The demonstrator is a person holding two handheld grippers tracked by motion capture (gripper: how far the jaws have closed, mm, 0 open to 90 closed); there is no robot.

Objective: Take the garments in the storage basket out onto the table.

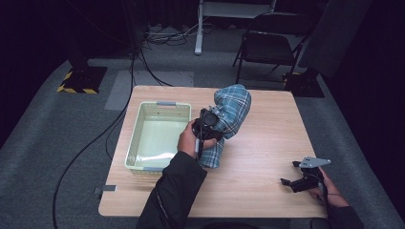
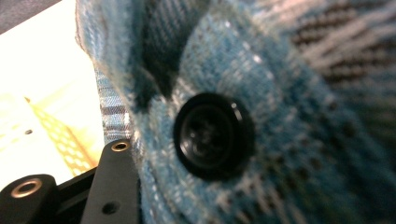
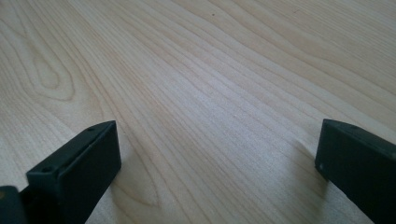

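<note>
**Left gripper clamped on the plaid cloth beside the basket**

Here's the left gripper (image 1: 208,125), its jaws pinched tight on the blue plaid cloth (image 1: 230,116) near the middle of the table (image 1: 260,157). The cloth hangs bunched, its upper fold toward twelve o'clock, its lower tail dropping toward six, touching the wood beside the person's left hand (image 1: 187,139). Up close, in the left gripper view, the weave presses right against the lens, and there's a black button (image 2: 213,135) sewn on the fabric just past one black jaw.

At nine o'clock from the cloth sits the pale green basket (image 1: 135,141), close alongside, its near rim right next to the dark sleeve (image 1: 173,191).

Over at four o'clock, well apart, the right gripper (image 1: 297,174) lies low at the table's near edge, jaws spread wide over bare wood.

Beyond the table, at twelve o'clock, a folding chair (image 1: 267,45) and cables (image 1: 143,62) on grey floor.
</note>
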